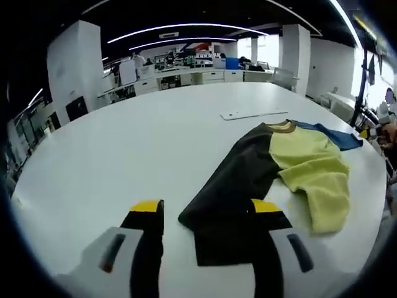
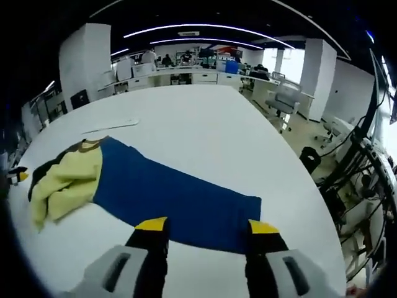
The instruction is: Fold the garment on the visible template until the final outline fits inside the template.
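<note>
Your left hand-held gripper [image 1: 208,217] hangs with its jaws spread wide and nothing between them; the dark end of the garment [image 1: 273,167] lies just ahead of it, nearest its right jaw, on the white surface [image 1: 124,155]. Your right hand-held gripper [image 2: 208,233] is likewise spread and empty, its jaws just short of the blue end of the garment [image 2: 173,198], which lies flat straight in front. The yellow-green middle panel [image 2: 65,180] is bunched up, far ahead and left of that gripper.

Treat the garment as light, limp cloth: it will sag, drag and crease rather than hold a shape, and a single layer can slip out of a shallow pinch. Take it at the hems or corners, one end per gripper, biting well in from the edge. Lift only a little, so the slack middle does not drag or bunch further.

A thin pale flat piece [image 1: 251,114] lies beyond the garment; whether it is the template, I cannot tell.
</note>
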A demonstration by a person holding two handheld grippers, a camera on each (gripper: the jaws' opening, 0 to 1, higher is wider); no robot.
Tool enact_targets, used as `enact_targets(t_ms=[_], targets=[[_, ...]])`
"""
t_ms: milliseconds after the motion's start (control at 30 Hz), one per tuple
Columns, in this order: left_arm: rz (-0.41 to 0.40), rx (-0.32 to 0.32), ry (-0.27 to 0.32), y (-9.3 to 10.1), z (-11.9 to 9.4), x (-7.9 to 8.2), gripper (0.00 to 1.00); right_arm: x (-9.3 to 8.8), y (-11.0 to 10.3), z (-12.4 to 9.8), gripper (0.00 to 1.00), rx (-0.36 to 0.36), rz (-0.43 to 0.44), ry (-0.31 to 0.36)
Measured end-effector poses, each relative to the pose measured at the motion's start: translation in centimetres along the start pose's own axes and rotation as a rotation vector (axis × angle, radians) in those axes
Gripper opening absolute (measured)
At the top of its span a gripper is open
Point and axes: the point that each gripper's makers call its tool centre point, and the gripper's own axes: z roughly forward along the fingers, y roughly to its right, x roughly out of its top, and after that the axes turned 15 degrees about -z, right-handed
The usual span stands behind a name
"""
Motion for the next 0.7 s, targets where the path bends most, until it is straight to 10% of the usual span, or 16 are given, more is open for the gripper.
enact_targets(t_ms=[700], targets=[[0.064,-0.259,0.029,10.0,-2.7,-2.7,0.77,2.9,-15.9,-1.6,0.86,0.387,-0.224,0.089]])
